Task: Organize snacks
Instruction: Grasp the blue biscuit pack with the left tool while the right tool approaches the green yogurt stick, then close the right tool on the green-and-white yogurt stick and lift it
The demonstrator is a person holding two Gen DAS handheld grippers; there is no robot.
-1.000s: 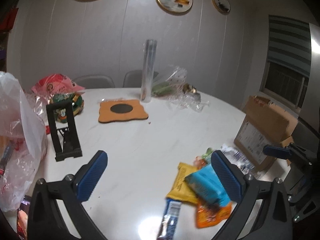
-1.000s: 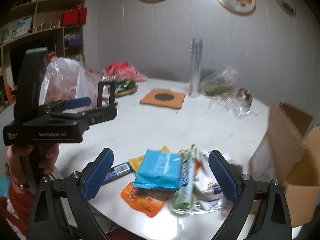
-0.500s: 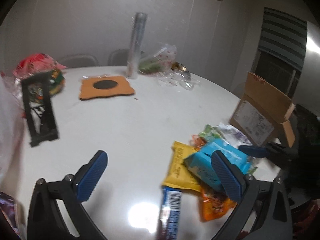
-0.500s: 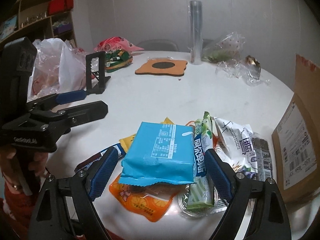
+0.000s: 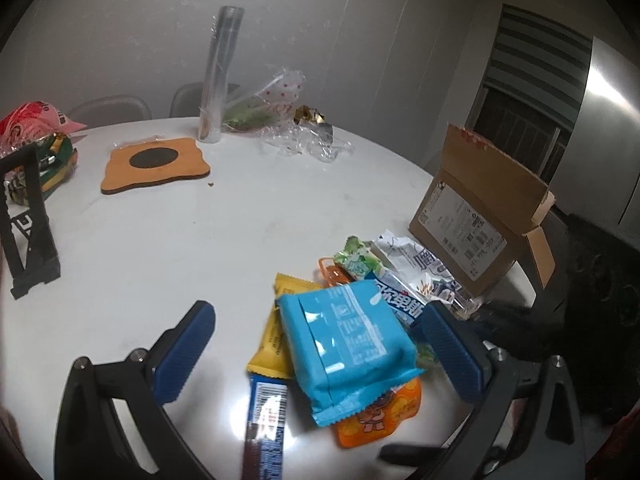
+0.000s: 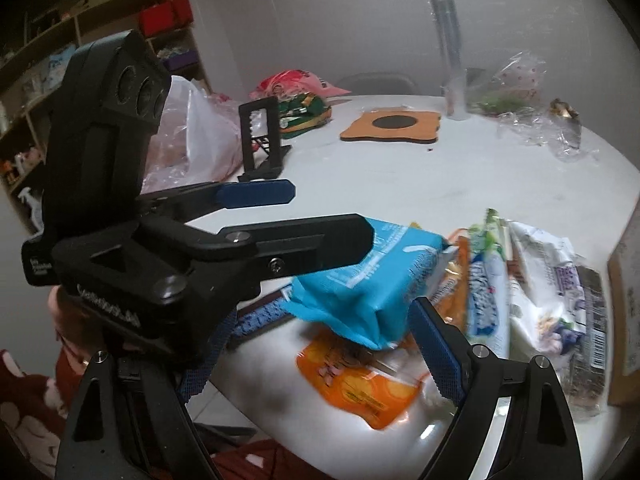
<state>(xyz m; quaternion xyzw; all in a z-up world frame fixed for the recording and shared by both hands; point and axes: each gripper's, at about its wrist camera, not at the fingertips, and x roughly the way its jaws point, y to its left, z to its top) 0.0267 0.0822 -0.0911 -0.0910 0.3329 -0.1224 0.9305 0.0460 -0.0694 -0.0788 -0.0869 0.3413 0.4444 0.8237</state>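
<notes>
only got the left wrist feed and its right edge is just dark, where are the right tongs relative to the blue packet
Observer: The right tongs stand open, having just closed a little, with the crimped end of the blue packet between the pads, which are not pressing on it.
Operator: anything blocking them
Observer: The left tongs cross in front, and their body hides part of the right tongs' left pad.
Operator: what's left of the black stand, cut off for me
Observer: A clear plastic bag sits by the table edge, with wooden shelves behind it.
</notes>
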